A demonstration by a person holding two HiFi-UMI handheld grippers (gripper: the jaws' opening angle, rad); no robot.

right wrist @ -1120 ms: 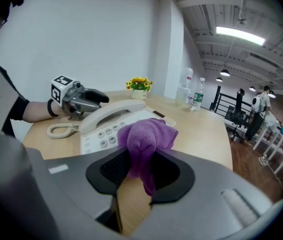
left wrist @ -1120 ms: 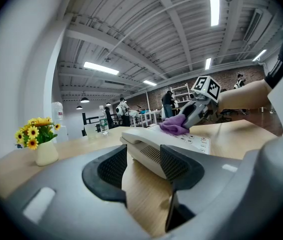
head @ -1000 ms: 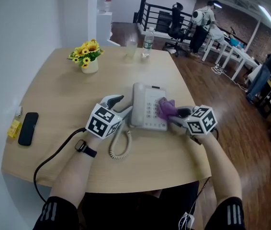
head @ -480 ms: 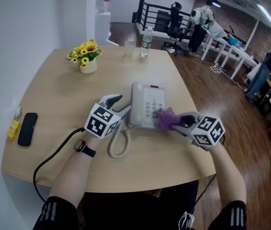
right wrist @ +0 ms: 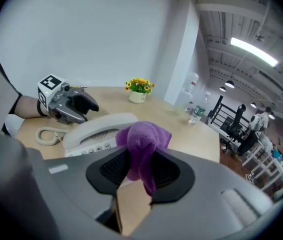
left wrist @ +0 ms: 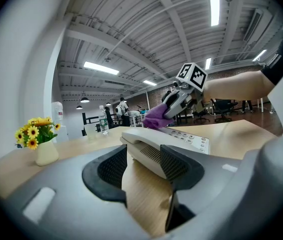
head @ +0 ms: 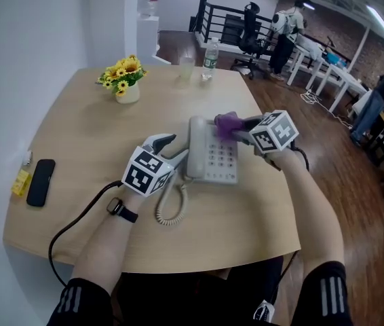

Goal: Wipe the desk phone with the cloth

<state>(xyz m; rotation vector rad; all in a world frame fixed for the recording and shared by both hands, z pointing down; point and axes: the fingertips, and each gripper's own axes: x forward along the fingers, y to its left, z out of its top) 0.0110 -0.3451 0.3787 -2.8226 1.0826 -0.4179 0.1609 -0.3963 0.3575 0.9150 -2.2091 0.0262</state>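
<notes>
A light grey desk phone (head: 210,156) lies on the round wooden table (head: 83,134). My left gripper (head: 174,149) rests open at the phone's left side. The handset (left wrist: 149,150) lies just ahead of its spread jaws, not gripped. My right gripper (head: 238,127) is shut on a bunched purple cloth (head: 226,122), which sits over the phone's far right corner. In the right gripper view the cloth (right wrist: 141,143) hangs between the jaws, with the phone (right wrist: 97,129) and the left gripper (right wrist: 74,104) beyond it.
The coiled cord (head: 169,208) curls at the phone's near left. A pot of yellow flowers (head: 125,80), a glass (head: 185,67) and a water bottle (head: 209,55) stand at the far side. A black mobile (head: 37,181) and a yellow item (head: 20,180) lie at the left edge. People stand far behind.
My right gripper has carried the cloth from the phone's near right part up to its far right corner. The left gripper has stayed where it was.
</notes>
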